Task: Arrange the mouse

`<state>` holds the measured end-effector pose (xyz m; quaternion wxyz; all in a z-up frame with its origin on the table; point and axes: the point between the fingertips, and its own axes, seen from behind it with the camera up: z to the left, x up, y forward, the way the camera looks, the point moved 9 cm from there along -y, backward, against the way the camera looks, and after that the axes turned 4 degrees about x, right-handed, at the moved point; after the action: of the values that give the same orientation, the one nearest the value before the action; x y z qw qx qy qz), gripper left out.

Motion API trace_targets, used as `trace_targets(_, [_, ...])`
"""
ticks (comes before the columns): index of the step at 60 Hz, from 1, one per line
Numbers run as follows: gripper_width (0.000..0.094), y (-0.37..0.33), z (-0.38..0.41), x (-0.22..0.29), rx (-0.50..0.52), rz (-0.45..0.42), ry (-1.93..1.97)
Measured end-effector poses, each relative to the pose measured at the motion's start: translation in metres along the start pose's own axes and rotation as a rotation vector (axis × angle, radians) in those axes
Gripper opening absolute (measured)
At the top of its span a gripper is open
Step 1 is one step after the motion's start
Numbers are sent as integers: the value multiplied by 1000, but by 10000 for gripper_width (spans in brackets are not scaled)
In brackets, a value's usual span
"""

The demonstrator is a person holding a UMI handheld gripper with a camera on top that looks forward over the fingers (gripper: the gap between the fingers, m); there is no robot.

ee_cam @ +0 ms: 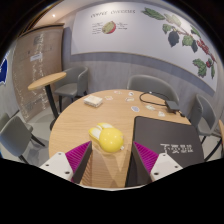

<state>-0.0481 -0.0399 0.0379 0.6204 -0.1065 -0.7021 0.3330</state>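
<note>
A yellow mouse (109,139) with a pale part on its left side lies on the round wooden table (75,122). My gripper (112,163) is open. Its two magenta pads (76,155) stand to either side, and the mouse sits just ahead of the fingertips, centred in the gap and apart from both. A dark rectangular mouse mat (168,137) with white lettering at its near edge lies on the table just right of the mouse.
A small white box (93,100) lies at the far left of the table. A dark cable (152,98) lies at the far side. Grey chairs (67,84) ring the table. A wall poster (150,25) hangs behind.
</note>
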Motion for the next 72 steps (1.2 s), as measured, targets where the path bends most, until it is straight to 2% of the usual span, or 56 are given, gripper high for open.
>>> trace_targets(6, [840,17,-6,14,14,20,7])
trace_targets(12, [803,35,-12,28,8,32,0])
trace_targets(18, [687,52,-12,39,50,44,35])
trace_targets(22, [640,58,-16,44,33,51,33])
trace_targets(26, [537,62,-12,47,53,51,25])
trace_targets(30, [483,65,-12,49,45,40,45])
trace_targets(36, [401,67,-7,52,60,6,58])
trace_targets(39, [385,62,-1,55,95,-11,64])
trace_targets(43, [381,39,-2,71,128,-80,63])
trace_targets(50, [378,-20,-42,104,28,-230,33])
trace_targets(55, [379,-53,-91,108,-69,-274,30])
trace_targets(61, [376,-52,-137,77,-141,-213,104])
trace_targets(67, [377,-35,-167,34,-205,-100,131])
trace_targets(72, [379,-25,-170,9,-173,-37,162])
